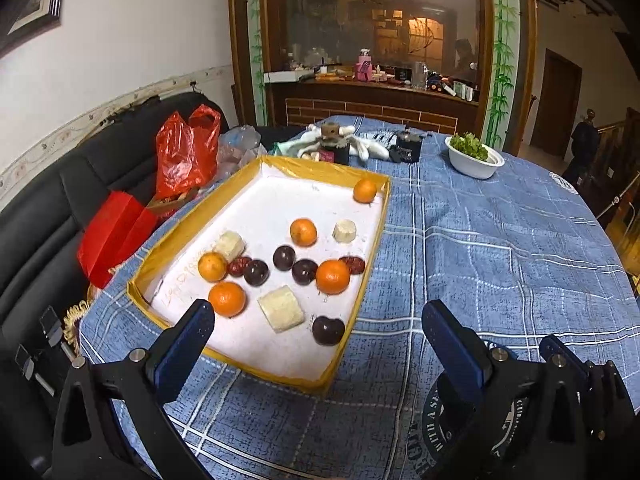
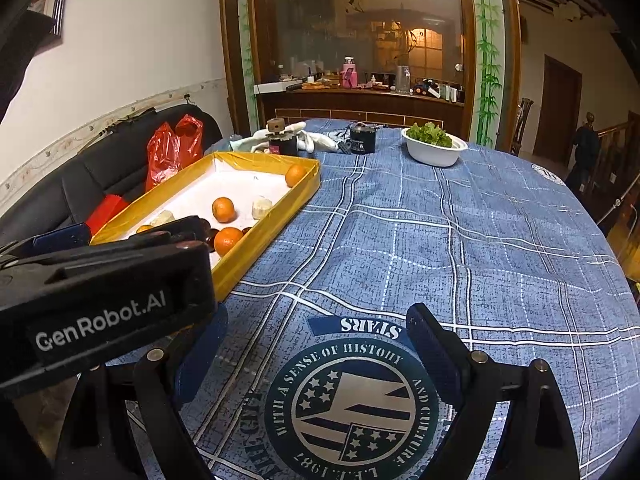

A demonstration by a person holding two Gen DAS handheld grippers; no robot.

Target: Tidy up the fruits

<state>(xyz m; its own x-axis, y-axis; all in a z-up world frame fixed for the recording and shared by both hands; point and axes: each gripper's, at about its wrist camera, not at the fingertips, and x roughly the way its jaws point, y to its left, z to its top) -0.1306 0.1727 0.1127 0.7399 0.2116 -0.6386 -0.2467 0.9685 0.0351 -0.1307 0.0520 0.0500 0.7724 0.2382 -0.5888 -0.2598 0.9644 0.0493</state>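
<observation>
Both grippers, left (image 1: 320,328) and right (image 2: 316,340), hover level, jaws released, beside the tray (image 1: 256,368).

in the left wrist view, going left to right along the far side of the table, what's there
red bag → yellow tray far rim → dark jar on the white cloth → black grinder → white bowl of greens

The left wrist view looks forward and down from close above the shallow yellow-rimmed white tray (image 1: 362,292) on the blue plaid cloth-covered counter (image 1: 500,240). The right wrist view, beside it, faces likewise; both share tray (image 2: 264,248), counter (image 2: 460,240) and white salad bowl (image 2: 434,156).
</observation>
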